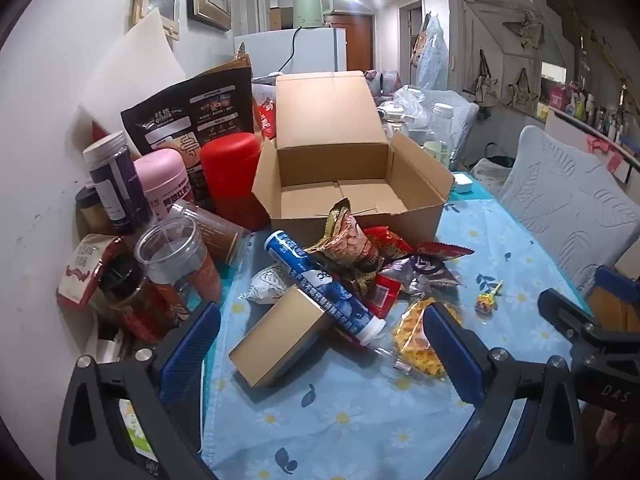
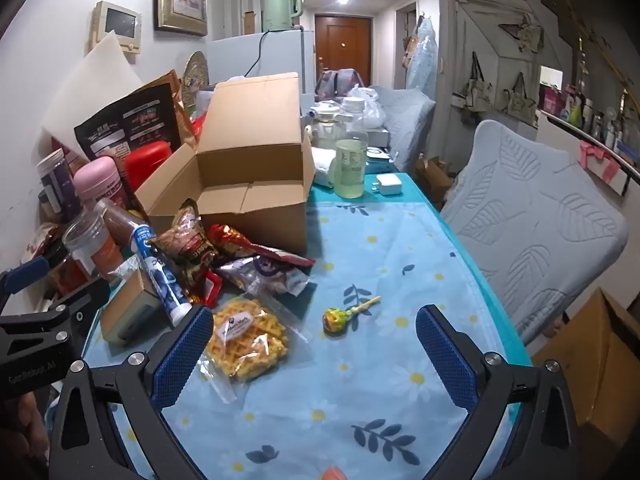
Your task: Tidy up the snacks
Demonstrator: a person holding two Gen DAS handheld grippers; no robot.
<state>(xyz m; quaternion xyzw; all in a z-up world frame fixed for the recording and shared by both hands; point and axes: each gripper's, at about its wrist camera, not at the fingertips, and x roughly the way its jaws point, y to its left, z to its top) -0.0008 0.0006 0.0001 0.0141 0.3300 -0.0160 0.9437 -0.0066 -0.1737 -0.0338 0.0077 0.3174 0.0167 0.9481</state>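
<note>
free: bare worktop [image 2: 400,248] right of the lollipop [image 2: 334,318] | blocked: snack pile [image 2: 224,256] fronts the open box [image 2: 248,184] | left: jars [image 1: 120,184] crowd the wall

Open empty cardboard box [image 1: 362,196]; snack packets [image 1: 360,248] heaped before it; bagged waffle [image 2: 246,340], lollipop [image 2: 334,318] apart.

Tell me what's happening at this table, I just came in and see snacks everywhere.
A person holds a two-finger gripper in each hand over a snack pile on the blue flowered tablecloth. Both the left gripper and the right gripper are open and hold nothing. The cardboard box stands open and looks empty. In front of it lie a blue tube, a small tan box, a bagged waffle, crumpled wrappers and a lollipop. No sorting shows yet.
</note>
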